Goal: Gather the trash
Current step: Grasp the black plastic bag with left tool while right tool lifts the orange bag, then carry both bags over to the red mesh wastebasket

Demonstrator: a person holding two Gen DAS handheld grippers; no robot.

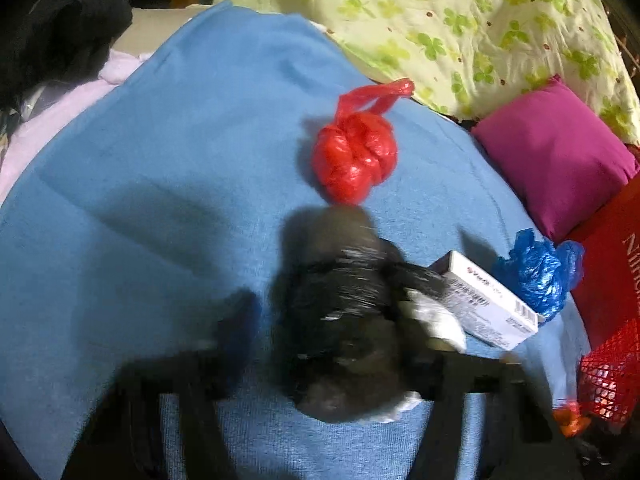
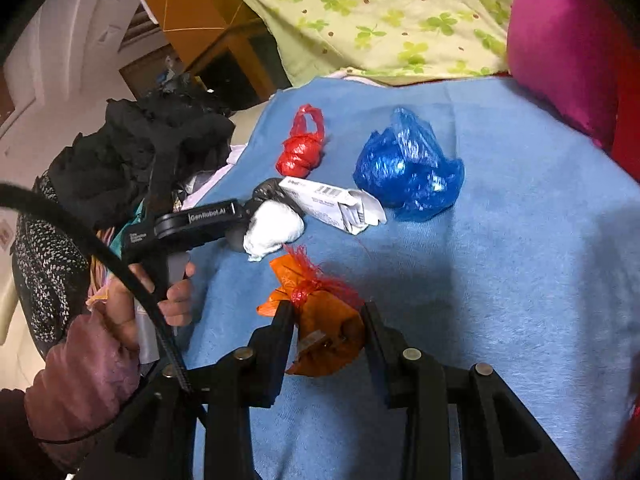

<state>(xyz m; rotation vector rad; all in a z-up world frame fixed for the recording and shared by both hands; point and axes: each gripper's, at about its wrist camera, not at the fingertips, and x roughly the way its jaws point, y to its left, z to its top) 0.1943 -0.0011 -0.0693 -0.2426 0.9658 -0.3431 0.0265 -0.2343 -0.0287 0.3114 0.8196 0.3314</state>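
An orange bundle [image 2: 326, 334] tied with red netting sits gripped between the right jaws. A black wad [image 1: 340, 312] with white paper [image 2: 274, 230] sits between the left jaws, blurred. Just beyond them lies a white box [image 2: 332, 208], one end flap open; past it, a knotted red bag [image 1: 354, 156] and a crumpled blue bag [image 2: 408, 174].

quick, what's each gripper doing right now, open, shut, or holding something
Left gripper: jaws closed on the black and white bundle.
Right gripper: jaws closed on the orange bundle.
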